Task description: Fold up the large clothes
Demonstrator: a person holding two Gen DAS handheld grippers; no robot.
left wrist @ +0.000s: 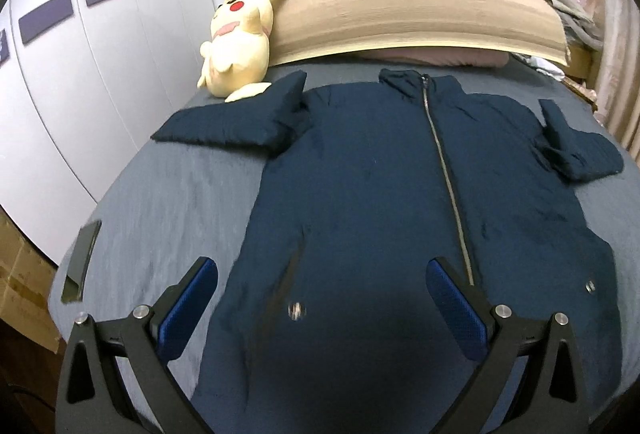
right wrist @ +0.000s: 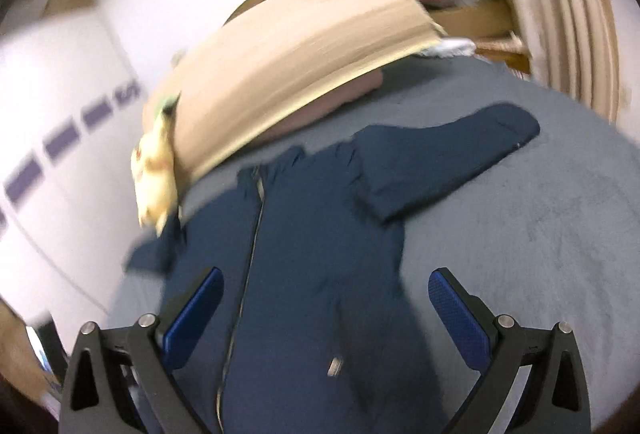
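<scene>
Navy jacket (left wrist: 400,170) lies zipped, front up, flat on the bed (left wrist: 168,194), sleeves out; left gripper (left wrist: 320,298) and right gripper (right wrist: 326,310) hover above its hem, both wide open, empty; folding not begun; next: grasp a sleeve.

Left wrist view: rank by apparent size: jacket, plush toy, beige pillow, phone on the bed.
1. Jacket
2. Beige pillow
3. Plush toy
4. Phone

The phone lies nearer the camera, yet looks smallest, so that order is safe.
</scene>
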